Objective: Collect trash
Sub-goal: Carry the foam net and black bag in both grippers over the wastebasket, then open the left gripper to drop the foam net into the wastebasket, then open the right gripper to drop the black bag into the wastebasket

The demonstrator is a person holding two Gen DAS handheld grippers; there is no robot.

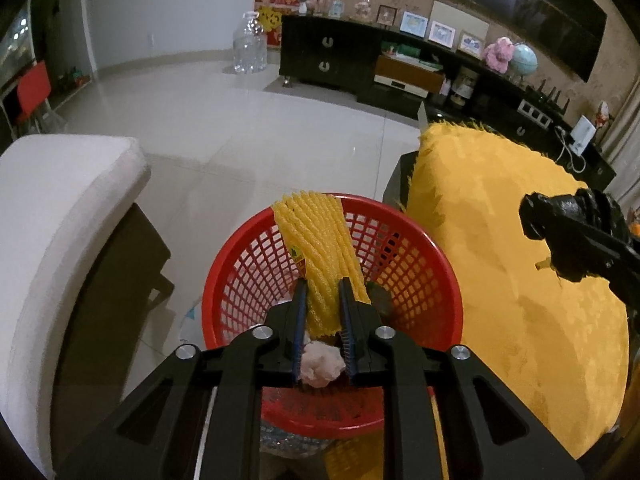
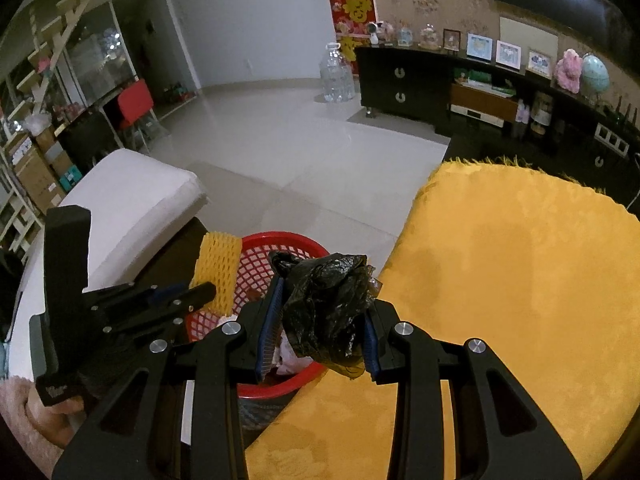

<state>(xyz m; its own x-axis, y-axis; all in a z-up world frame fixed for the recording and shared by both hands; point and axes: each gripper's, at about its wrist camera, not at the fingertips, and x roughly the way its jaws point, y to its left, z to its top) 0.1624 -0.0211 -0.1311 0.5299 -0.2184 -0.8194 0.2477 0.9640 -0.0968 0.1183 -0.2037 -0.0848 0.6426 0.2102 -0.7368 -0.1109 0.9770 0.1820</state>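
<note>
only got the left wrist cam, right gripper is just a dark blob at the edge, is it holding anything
observer: yes, the right gripper is shut on a crumpled black plastic bag.
operator: is that bag over the basket yet
observer: partly. It hangs over the right side of the red basket, right where the rim meets the yellow cushion.
operator: how does my net look from that side
observer: the yellow foam net stands nearly upright above the basket's left rim, clamped near its lower end by the left gripper.
</note>
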